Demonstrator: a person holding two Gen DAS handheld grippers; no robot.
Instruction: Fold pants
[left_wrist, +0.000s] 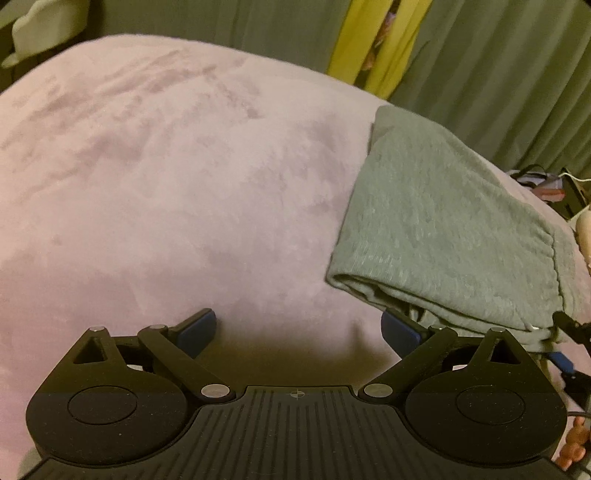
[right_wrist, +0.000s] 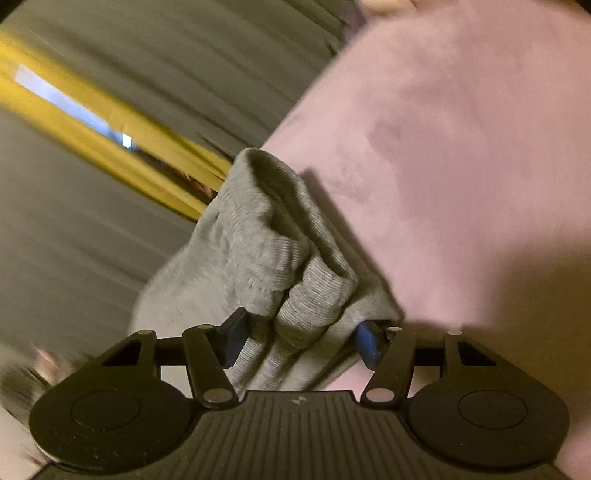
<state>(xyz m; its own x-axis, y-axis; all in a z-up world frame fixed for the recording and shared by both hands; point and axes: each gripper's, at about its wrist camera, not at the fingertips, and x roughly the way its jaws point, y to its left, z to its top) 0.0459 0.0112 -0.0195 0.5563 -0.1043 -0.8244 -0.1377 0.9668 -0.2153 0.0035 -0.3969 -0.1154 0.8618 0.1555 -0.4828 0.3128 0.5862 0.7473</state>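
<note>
Grey pants (left_wrist: 443, 221) lie folded into a thick stack at the right of a pink bed cover (left_wrist: 166, 184). My left gripper (left_wrist: 299, 328) hovers open over the bare cover with nothing between its fingers. Its right pad (left_wrist: 400, 330) sits at the near folded edge of the stack. In the right wrist view a bunched, ribbed end of the pants (right_wrist: 266, 240) lies between the blue pads of my right gripper (right_wrist: 301, 343). The jaws stand well apart around the bunch and do not squeeze it. The view is tilted and blurred. The bed cover (right_wrist: 461, 147) fills its right side.
Grey-green curtains (left_wrist: 480, 74) with a yellow strip (left_wrist: 354, 48) hang behind the bed. Small clutter and cables (left_wrist: 546, 184) sit past the bed's right edge. A pale cloth (left_wrist: 37, 29) lies at the far left corner. The curtain (right_wrist: 92, 240) fills the left of the right wrist view.
</note>
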